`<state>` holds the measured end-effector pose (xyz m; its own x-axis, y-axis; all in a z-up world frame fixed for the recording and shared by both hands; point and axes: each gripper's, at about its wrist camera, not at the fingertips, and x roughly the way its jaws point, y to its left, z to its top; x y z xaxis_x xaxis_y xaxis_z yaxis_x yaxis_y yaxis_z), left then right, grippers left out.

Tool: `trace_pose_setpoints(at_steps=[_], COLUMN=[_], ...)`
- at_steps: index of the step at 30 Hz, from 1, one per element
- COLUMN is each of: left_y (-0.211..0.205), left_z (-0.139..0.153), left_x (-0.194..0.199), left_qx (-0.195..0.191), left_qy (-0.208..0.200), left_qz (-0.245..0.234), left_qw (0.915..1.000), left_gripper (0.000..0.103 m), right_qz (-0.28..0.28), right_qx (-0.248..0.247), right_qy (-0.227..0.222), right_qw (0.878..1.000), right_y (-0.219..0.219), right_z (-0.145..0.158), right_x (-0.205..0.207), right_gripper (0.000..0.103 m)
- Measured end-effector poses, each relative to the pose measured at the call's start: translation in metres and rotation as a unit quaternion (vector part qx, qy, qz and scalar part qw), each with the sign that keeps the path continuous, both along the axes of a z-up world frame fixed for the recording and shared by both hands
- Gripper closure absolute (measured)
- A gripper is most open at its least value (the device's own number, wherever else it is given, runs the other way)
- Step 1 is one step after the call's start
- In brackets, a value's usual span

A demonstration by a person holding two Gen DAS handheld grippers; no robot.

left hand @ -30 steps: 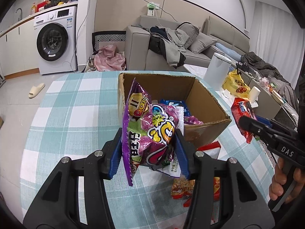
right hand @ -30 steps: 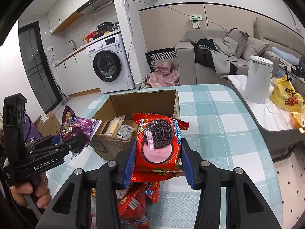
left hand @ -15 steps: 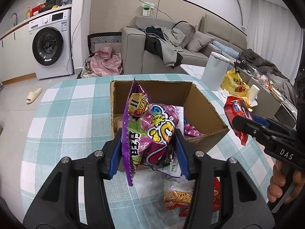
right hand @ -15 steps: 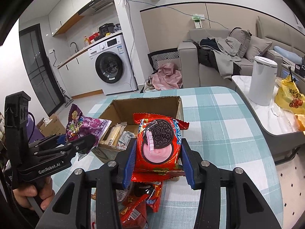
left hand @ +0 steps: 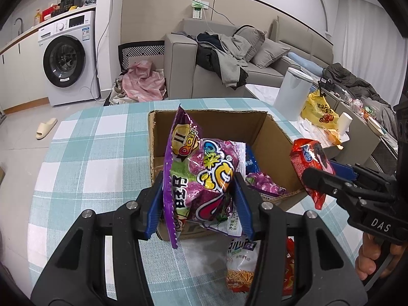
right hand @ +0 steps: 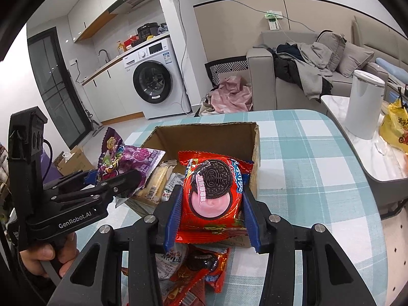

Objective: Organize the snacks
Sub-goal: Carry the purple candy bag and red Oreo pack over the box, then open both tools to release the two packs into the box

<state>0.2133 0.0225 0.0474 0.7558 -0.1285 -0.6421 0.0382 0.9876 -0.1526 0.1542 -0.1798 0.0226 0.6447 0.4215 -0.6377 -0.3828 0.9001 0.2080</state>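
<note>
An open cardboard box (left hand: pixel 278 130) (right hand: pixel 204 135) stands on the checked table and holds several snack packs. My left gripper (left hand: pixel 199 191) is shut on a purple snack bag (left hand: pixel 201 176), held upright over the box's near wall; the right wrist view shows that bag (right hand: pixel 127 158) at the box's left side. My right gripper (right hand: pixel 211 201) is shut on a red Oreo packet (right hand: pixel 211 193), held at the box's near right corner; in the left wrist view this red packet (left hand: pixel 308 163) hangs beside the box's right wall.
Loose snack packs lie on the table before the box (left hand: pixel 242 262) (right hand: pixel 193 270). The table's checked cloth (left hand: pixel 97 148) stretches left and behind the box. A white bin (right hand: pixel 364 104), a yellow bag (left hand: pixel 318 112) and a sofa (left hand: pixel 229 58) lie beyond the table's right edge.
Both grippers have moved forward with their packs, and the box now sits closer and lower in both views. Neither grip has altered.
</note>
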Motion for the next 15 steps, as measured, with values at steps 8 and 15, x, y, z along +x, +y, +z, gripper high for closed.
trace_pose_setpoints(at_steps=[8, 15], left_y=[0.003, 0.004], left_z=[-0.004, -0.016], left_x=[0.013, 0.025], left_qx=[0.006, 0.007], left_qy=[0.003, 0.014], left_qz=[0.001, 0.002], left_qw=[1.0000, 0.9999], left_gripper=[0.056, 0.056], right_qz=[0.022, 0.029], right_qx=[0.013, 0.021], right_qy=[0.012, 0.019], right_qw=[1.000, 0.999], right_y=[0.011, 0.015], right_z=[-0.005, -0.008], right_x=[0.011, 0.019], right_gripper=[0.058, 0.058])
